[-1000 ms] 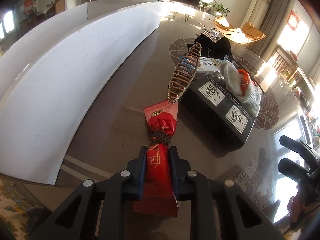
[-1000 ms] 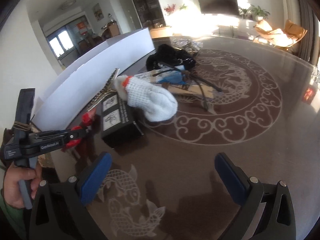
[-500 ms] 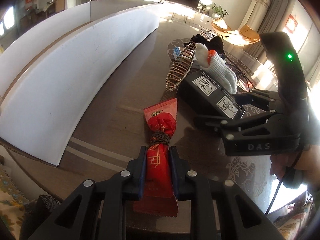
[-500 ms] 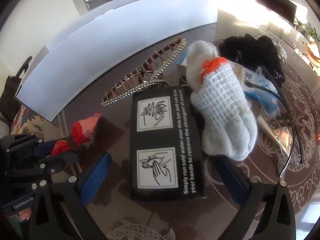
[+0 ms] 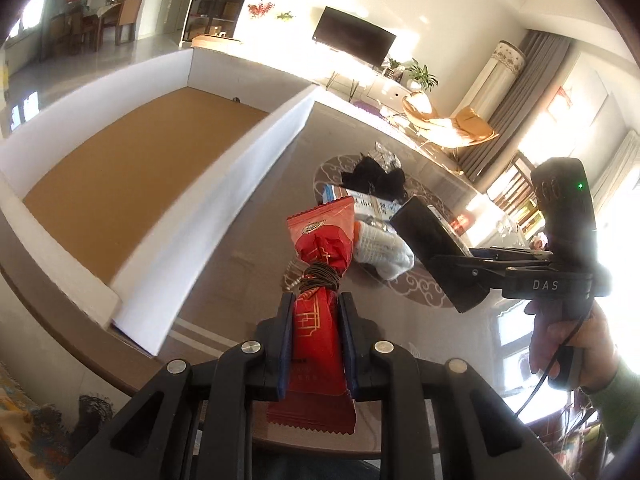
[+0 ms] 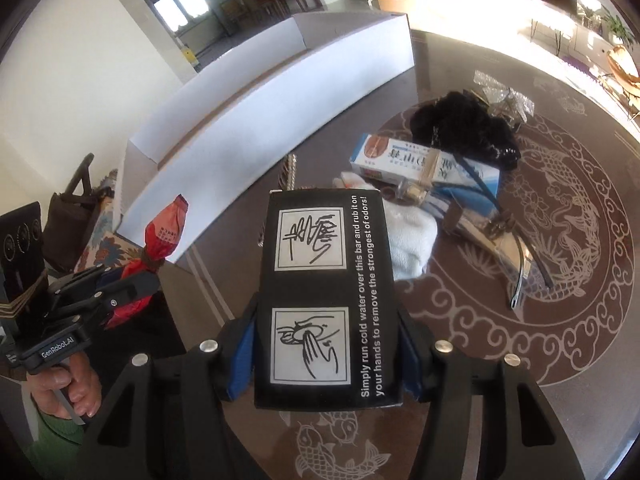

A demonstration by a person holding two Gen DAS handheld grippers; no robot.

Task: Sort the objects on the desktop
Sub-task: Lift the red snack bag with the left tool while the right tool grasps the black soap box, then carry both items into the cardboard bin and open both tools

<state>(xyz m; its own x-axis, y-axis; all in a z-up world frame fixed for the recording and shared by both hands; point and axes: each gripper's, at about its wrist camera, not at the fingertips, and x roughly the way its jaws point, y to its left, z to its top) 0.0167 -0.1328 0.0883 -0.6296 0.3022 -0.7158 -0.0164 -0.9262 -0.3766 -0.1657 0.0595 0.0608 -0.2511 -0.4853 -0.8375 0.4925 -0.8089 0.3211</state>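
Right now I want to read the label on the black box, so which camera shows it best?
The right wrist view: the black box fills the centre, face up between the right claw pads, its white print and two hand drawings legible. The left wrist view shows the black box only obliquely, as a dark slab with no readable print.

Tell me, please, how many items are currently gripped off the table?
2: the red packet in the left claw, and the black box in the right claw.

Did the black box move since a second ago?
Yes. The black box left the table beside the white glove; the right claw, which has just been closing, now grips it, lifted.
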